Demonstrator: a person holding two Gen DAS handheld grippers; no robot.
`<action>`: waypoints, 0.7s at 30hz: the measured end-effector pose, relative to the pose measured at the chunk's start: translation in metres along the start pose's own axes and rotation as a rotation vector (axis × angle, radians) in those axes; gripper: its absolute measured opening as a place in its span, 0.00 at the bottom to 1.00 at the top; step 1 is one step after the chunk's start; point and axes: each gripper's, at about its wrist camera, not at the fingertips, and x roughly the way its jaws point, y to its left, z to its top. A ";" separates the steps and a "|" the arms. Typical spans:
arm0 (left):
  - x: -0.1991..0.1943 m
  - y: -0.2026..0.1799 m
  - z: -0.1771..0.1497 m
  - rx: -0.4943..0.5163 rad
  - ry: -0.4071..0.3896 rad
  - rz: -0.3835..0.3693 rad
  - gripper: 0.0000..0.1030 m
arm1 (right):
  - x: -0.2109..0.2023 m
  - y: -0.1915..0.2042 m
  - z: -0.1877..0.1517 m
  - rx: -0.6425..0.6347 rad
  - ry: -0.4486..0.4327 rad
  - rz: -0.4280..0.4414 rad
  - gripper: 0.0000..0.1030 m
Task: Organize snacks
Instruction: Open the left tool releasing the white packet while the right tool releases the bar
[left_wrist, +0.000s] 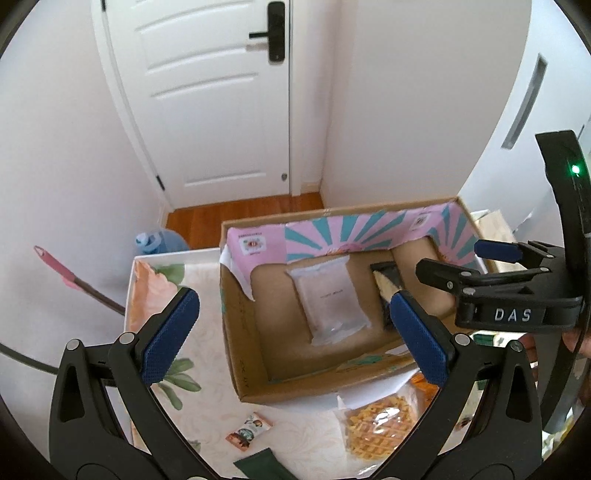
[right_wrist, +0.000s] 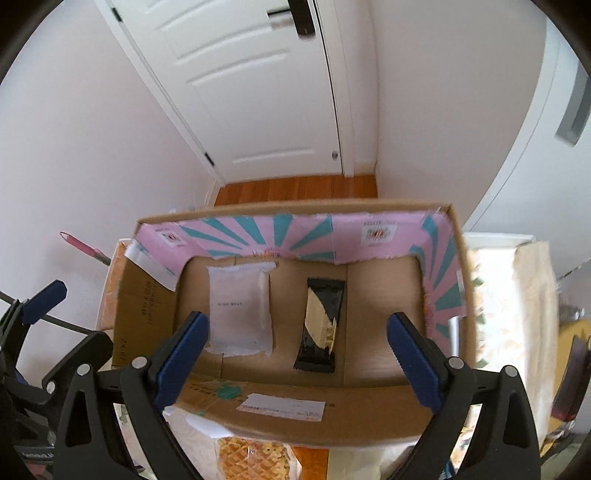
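the right gripper (right_wrist: 297, 338) is wide open with nothing between its blue pads (right_wrist: 184, 354). it hangs over the near wall of the cardboard box (right_wrist: 303, 417). the left gripper (left_wrist: 295, 328) is wide open too and holds nothing. it hangs over the box's left wall and the table (left_wrist: 207, 398).

close by, on the table in front of the box, lies a waffle pack (left_wrist: 380, 424), touching the box's near edge. a small snack packet (left_wrist: 249, 435) and a dark green packet (left_wrist: 258, 467) lie a bit to the left, apart from the box.

inside the box, a white packet (right_wrist: 240, 306) lies flat on the left part of the floor. a black and gold packet (right_wrist: 321, 325) lies flat near the middle. they are close but do not touch. the right part of the box floor is bare, and the top of the box is open. pink and teal flaps (right_wrist: 280, 232) line the far wall.

the table edge (left_wrist: 130, 295) is to the left of the box. past it stand a pink-tipped stick (left_wrist: 70, 275) and a blue water jug (left_wrist: 162, 240). farther back are the wood floor (right_wrist: 295, 188) and a shut white door (right_wrist: 258, 92).
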 end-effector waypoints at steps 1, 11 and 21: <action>-0.006 0.000 0.001 -0.004 -0.009 0.002 1.00 | -0.006 0.002 0.000 -0.008 -0.014 -0.010 0.94; -0.078 -0.016 -0.011 -0.064 -0.128 0.021 1.00 | -0.088 0.009 -0.025 -0.045 -0.171 -0.001 0.99; -0.151 -0.057 -0.053 -0.128 -0.218 0.102 1.00 | -0.178 -0.005 -0.076 -0.150 -0.327 -0.010 0.99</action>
